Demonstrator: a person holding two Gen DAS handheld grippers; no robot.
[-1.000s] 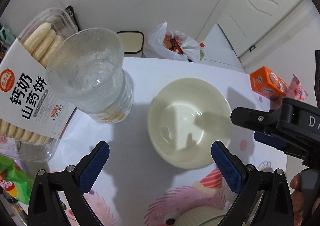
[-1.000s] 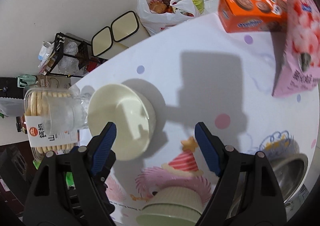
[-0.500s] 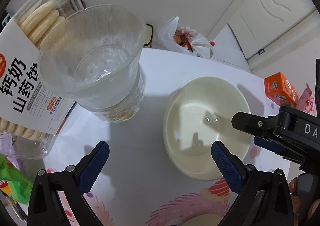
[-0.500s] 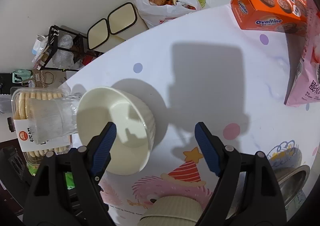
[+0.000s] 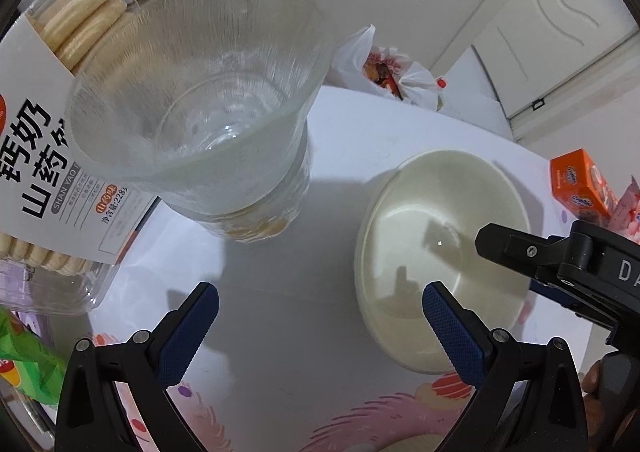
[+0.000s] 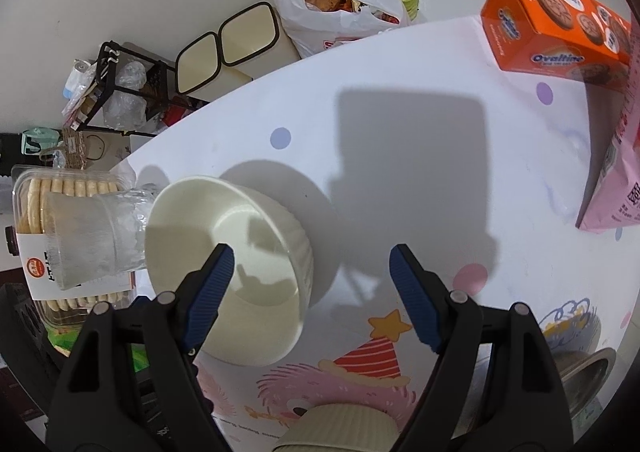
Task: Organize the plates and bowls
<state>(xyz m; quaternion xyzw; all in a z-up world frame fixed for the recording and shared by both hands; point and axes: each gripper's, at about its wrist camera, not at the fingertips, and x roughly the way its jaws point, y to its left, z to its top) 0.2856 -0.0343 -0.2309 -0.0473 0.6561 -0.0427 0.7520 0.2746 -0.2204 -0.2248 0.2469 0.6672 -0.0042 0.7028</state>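
On the table, at the centre of the right wrist view, sits the cream ribbed bowl, upright and empty. Since a second ago this bowl has grown larger in both views and has slid toward 3 o'clock in the left wrist view, so both grippers have closed in on it. The right gripper is spread wide and grasps nothing, its left finger now hanging over the bowl's hollow and its right finger outside the near wall, which reads as lining up to pinch the rim. The left gripper is likewise released and empty, with the bowl off at its 3 o'clock and bare table between its fingers. Judged from this, the bowl has not yet been lifted, and the pick-up is about to begin.

Touching or just beside the bowl at 9 o'clock stands a frosted glass cup, and behind that a clear pack of biscuits. Only the right wrist view shows a second ribbed bowl at 6 o'clock, a metal bowl at 4 o'clock, the pink bag and the whole orange box. Only the left wrist view shows the cup's empty inside and the right gripper's body reaching over the bowl
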